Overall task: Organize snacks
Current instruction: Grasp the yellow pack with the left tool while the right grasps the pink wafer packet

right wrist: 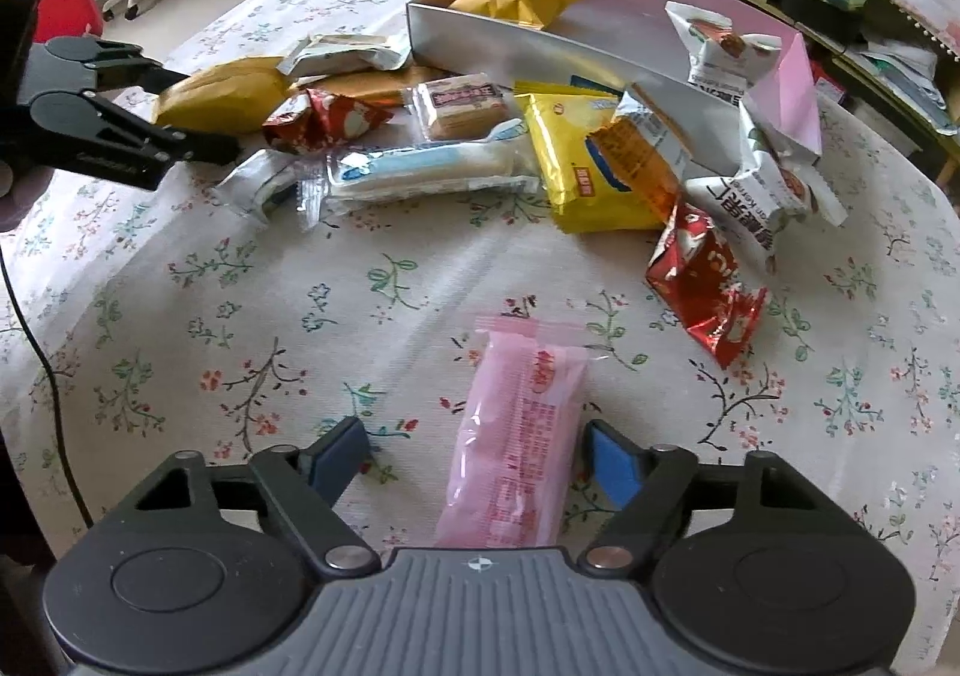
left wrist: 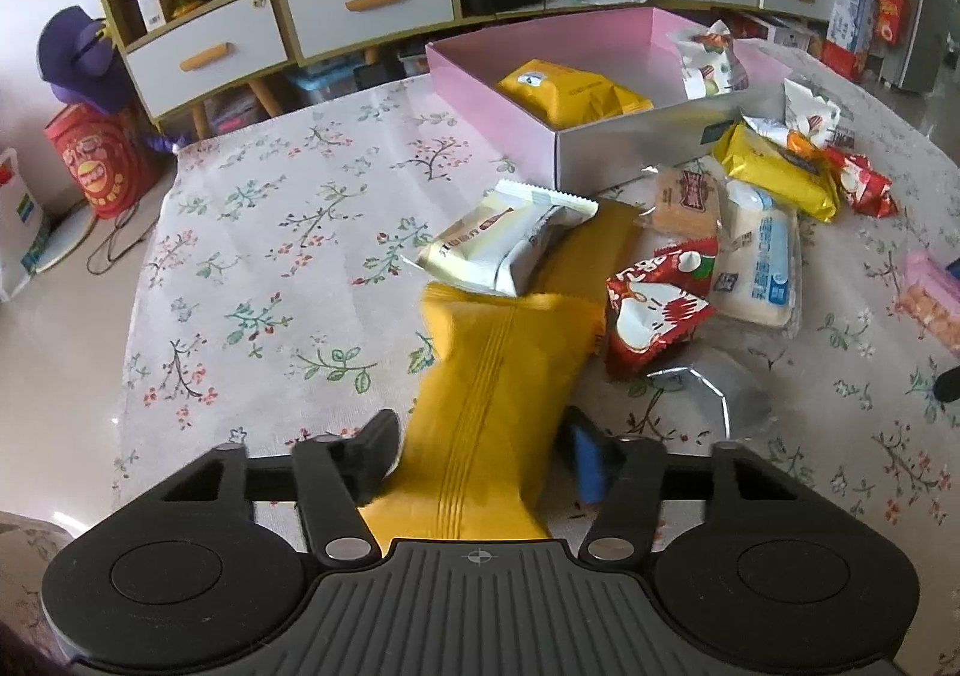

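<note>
Mustard-yellow, crinkly foil pouch [left wrist: 486, 406] lying lengthwise between the left gripper [left wrist: 480, 454] fingers, ribbed centre seam facing up; left finger hard against its edge, blue pad [left wrist: 587, 463] of the other just beside it, firm pinch impossible to confirm. Leaning on its far end, a white glossy packet [left wrist: 510, 244] with a serrated seal. Crumpled red foil bag [left wrist: 654, 304] resting just beside, next to a long soft white-and-blue pack [left wrist: 759, 268].

Translucent pink wrapper [right wrist: 516, 448], long and smooth, lying flat on the flower-printed woven tablecloth [right wrist: 240, 316], sitting between the right gripper [right wrist: 480, 460] fingers; right pad close against it, left pad [right wrist: 336, 454] well clear, so not yet clamping.

Rigid pink-lined cardboard box [left wrist: 630, 148] standing behind the heap, already holding a yellow pouch [left wrist: 570, 91] and a white printed bag [left wrist: 708, 61].
</note>
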